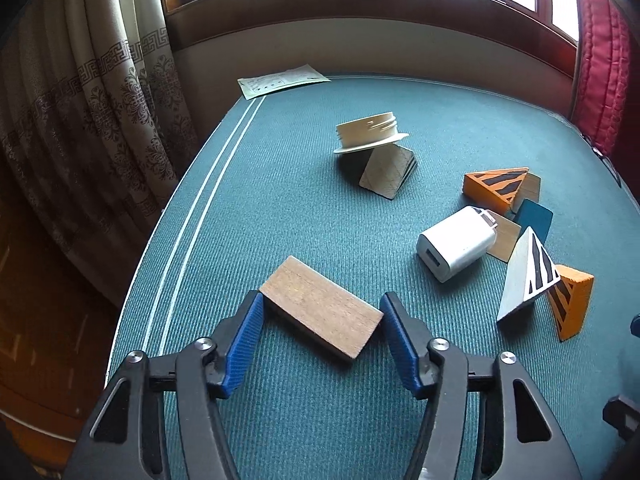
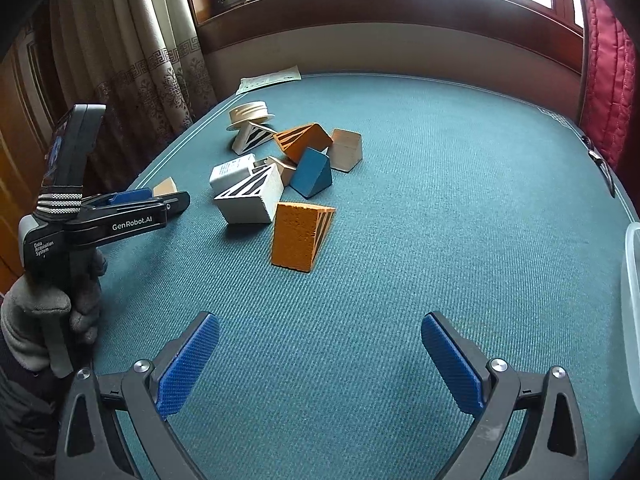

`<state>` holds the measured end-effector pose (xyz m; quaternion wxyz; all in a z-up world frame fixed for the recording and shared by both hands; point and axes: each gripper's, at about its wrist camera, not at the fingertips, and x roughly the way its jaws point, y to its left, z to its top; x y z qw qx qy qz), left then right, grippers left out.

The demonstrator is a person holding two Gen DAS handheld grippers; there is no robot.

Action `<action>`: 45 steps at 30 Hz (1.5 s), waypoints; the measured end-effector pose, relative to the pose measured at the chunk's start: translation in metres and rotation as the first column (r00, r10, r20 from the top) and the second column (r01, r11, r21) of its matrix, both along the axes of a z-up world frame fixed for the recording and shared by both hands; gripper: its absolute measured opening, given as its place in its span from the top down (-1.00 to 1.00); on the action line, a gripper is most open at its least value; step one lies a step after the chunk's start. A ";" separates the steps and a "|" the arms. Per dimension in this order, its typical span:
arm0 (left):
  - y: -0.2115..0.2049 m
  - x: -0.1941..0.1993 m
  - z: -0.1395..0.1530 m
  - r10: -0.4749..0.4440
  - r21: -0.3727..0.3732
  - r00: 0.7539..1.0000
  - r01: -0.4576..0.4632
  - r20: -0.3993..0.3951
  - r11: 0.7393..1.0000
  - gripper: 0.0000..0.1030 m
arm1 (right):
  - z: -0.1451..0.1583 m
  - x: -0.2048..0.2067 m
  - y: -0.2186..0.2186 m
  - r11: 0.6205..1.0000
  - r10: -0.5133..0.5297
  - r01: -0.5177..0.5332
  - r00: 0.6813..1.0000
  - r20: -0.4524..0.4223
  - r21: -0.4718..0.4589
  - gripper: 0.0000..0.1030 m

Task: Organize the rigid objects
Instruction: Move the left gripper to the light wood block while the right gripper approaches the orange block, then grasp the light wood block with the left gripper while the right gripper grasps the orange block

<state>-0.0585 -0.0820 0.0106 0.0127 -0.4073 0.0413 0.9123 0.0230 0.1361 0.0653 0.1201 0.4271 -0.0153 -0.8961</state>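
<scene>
The left gripper (image 1: 321, 322) is straddling the flat rectangular brown wooden block (image 1: 321, 307), which is lying near the left edge of the teal fabric-covered desk (image 1: 280, 208); the jaws are spread, with the pads just beside the block's corners. The block is judged rigid, light and non-fragile; opposite long edges would suit a grasp. The right gripper (image 2: 320, 364) is hovering agape, holding nothing. A clear plastic container (image 2: 632, 280) is standing far right, contents not visible.

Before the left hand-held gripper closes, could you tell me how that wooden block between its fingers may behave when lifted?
The wooden block looks solid, so probably stiff. Its flat sides should suit the ribbed fingers, but it lies diagonally between them, so it may twist as the left hand-held gripper closes.
</scene>
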 end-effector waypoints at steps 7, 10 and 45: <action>-0.010 0.003 0.004 0.023 0.046 1.000 -0.022 -0.019 0.999 0.20 | 0.004 -0.010 -0.009 1.000 0.009 -0.009 1.000 -0.012 0.008 -1.00; -0.015 0.004 0.005 0.025 0.080 0.999 -0.024 -0.019 0.997 0.21 | 0.004 -0.015 -0.011 1.000 0.007 -0.007 1.000 -0.012 0.014 -1.00; -0.026 -0.013 0.005 0.166 0.167 0.985 -0.171 0.045 0.971 0.33 | -0.005 -0.049 -0.012 0.998 -0.052 0.052 0.999 -0.007 0.020 0.35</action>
